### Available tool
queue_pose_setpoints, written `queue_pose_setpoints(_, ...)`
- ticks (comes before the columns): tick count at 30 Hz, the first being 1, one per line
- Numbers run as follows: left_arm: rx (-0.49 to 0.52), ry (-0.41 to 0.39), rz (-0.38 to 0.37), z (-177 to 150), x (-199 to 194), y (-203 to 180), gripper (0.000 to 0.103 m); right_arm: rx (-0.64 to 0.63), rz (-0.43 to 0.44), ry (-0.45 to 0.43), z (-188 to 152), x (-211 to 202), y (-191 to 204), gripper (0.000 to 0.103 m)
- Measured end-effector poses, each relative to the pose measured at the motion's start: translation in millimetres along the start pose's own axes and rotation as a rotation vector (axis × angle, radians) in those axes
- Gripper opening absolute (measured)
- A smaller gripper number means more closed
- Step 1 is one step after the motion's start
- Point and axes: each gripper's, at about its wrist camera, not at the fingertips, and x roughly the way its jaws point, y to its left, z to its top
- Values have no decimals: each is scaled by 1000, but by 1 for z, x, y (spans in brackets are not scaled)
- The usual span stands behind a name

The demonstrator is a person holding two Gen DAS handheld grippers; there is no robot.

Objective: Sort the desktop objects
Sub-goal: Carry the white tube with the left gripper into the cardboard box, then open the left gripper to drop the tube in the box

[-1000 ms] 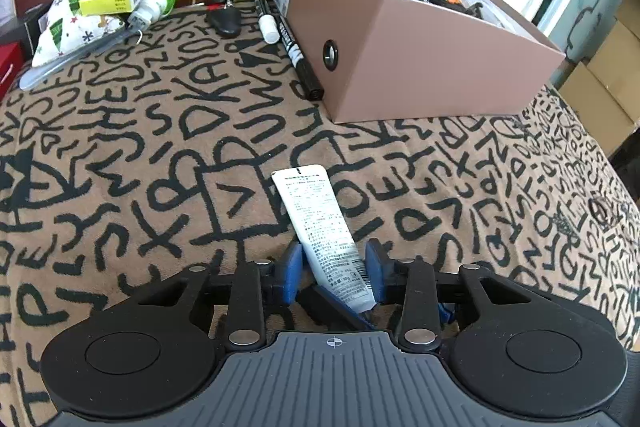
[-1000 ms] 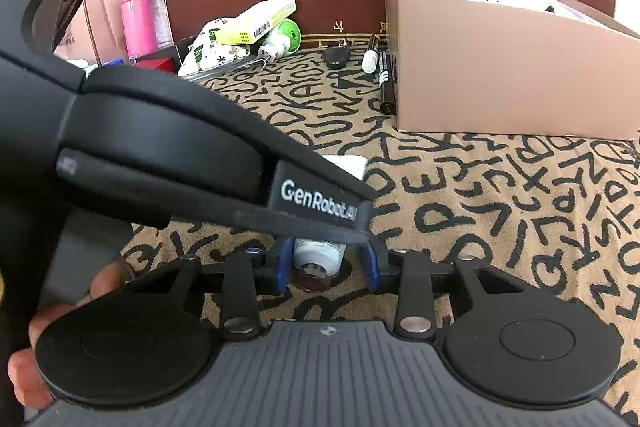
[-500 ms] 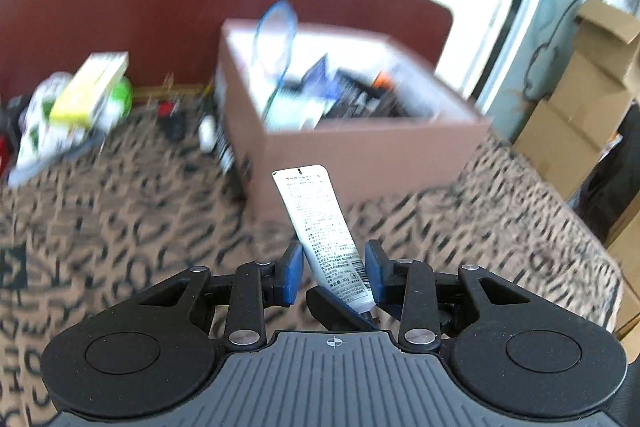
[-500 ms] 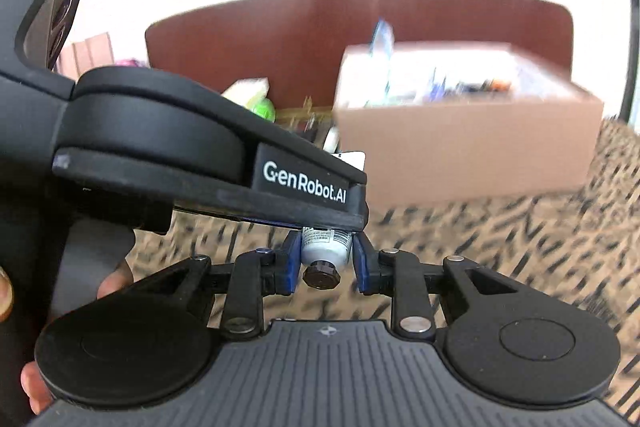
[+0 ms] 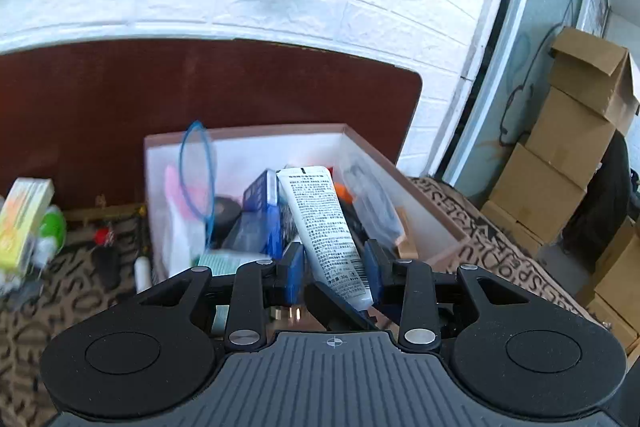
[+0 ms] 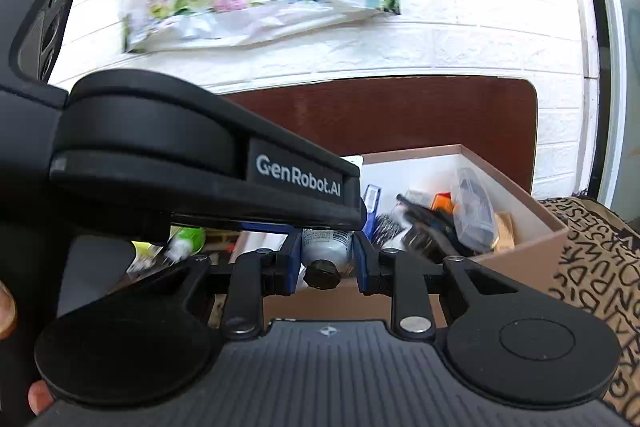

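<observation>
A white tube (image 5: 320, 223) with black print hangs in the air, its flat end pointing over the open pink-brown box (image 5: 424, 195). My left gripper (image 5: 334, 271) is shut on the tube's lower part, blue pads on both sides. In the right wrist view my right gripper (image 6: 326, 263) is shut on the same tube (image 6: 326, 241) just above its black cap. The left gripper's black body (image 6: 200, 163) crosses that view and hides most of the tube. The box (image 6: 516, 259) holds several items, among them a blue packet and a blue-rimmed clear pouch.
Left of the box lie a yellow carton (image 5: 22, 215), a green-capped bottle (image 5: 54, 227) and a white marker (image 5: 142, 269) on the letter-patterned cloth (image 5: 500, 247). A dark red headboard (image 5: 200, 87) stands behind. Stacked cardboard cartons (image 5: 560, 167) are at the far right.
Both grippers have risen with the tube off the cloth and moved toward the box, whose inside now shows. The right gripper's pads closed onto the tube's cap end.
</observation>
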Motion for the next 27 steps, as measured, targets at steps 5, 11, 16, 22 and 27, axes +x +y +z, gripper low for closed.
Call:
queue_pose_setpoints(5,2,10,-24,22,44,11,31,4,-25,18,16,43,-17,31)
queue_pose_setpoints(11,-27,56,-42,42,96,26,32,47,-19,81,25,87,-44,31)
queue_pose_setpoints(16,-96,106,-57,49,129,43,32,50,-18,135,27,117,-55,31)
queue_pose_setpoints(22,-99,128,-45,49,148,49,50,51,-11,172,25,137,-59,33)
queue_pose_setpoints(27,-139,47,25,47,129,53,103,43,-68,128,21,127,-60,73)
